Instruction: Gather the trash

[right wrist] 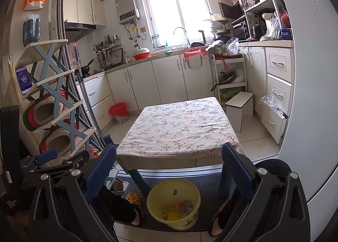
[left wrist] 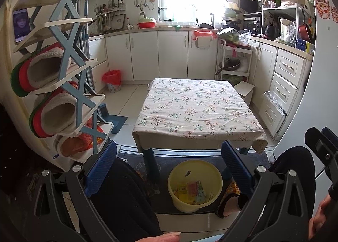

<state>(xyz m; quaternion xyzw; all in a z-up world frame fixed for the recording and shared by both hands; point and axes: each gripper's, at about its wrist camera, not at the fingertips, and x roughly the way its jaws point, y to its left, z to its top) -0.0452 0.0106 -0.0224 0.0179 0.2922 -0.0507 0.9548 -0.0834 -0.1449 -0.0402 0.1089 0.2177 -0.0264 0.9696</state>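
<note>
A yellow bucket (left wrist: 194, 184) stands on the dark floor mat in front of the low table; it also shows in the right wrist view (right wrist: 173, 202). Inside it lie several colourful wrappers (left wrist: 191, 192), which the right wrist view shows too (right wrist: 179, 208). The table (left wrist: 198, 113) has a floral cloth with nothing on it. My left gripper (left wrist: 169, 170) is open and empty, held above the bucket. My right gripper (right wrist: 169, 170) is open and empty too, above and before the bucket. The right gripper shows at the right edge of the left wrist view (left wrist: 323, 149).
A shoe rack with slippers (left wrist: 63, 85) stands at the left. A red-lined waste bin (left wrist: 113, 81) sits by the far cabinets. A white stool (right wrist: 240, 108) and open drawers (right wrist: 274, 113) are at the right. The person's legs and slippered feet (left wrist: 230, 201) flank the bucket.
</note>
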